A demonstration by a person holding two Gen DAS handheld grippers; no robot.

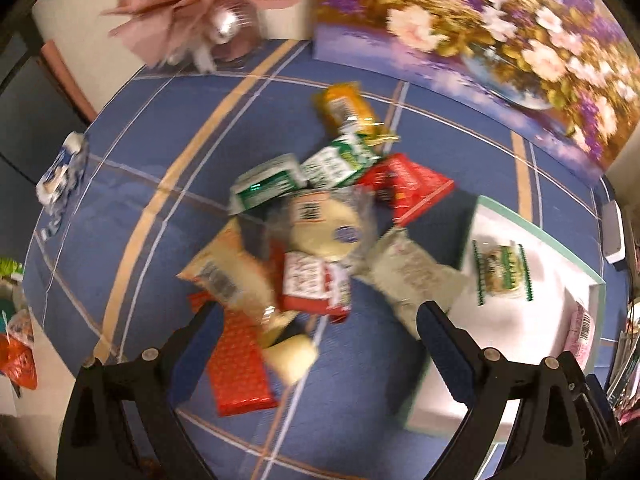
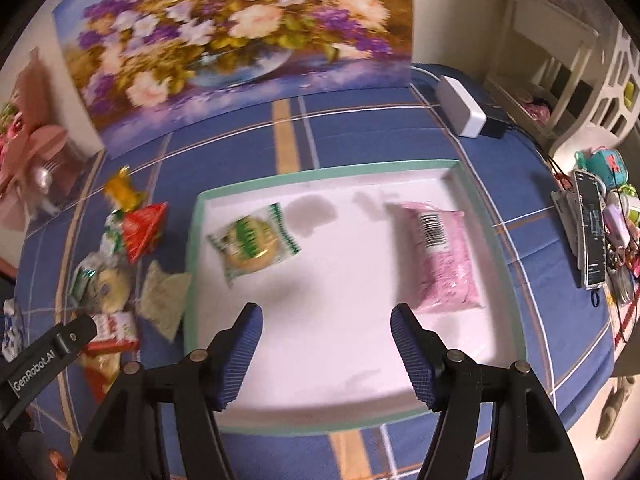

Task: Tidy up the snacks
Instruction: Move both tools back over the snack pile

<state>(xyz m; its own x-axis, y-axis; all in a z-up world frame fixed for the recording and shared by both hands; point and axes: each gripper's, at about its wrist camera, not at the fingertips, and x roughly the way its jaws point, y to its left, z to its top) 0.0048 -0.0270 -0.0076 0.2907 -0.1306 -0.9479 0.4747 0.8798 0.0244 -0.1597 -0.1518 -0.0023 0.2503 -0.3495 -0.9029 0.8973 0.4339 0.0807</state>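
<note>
Above the blue cloth (image 1: 140, 208), left gripper (image 1: 316, 316) tipped down over the blurry snack pile (image 1: 312, 224), spread wide, nothing held, right gripper (image 2: 326, 314) pointed down over the white tray (image 2: 340, 344), spread, maybe empty.

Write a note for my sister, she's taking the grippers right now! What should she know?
Left gripper: open, nothing held, over the snack pile on the blue tablecloth.
Right gripper: open, nothing between its fingers, over the white tray.
Done: two snacks are in the tray, a green-edged cookie packet on the left side and a pink packet on the right.
Left: the rest of the pile sits beside the tray's left edge, with red, green, yellow and pale packets overlapping. One blue-and-white packet lies apart, far from the tray. Pictures are blurry, so check before grabbing.
</note>
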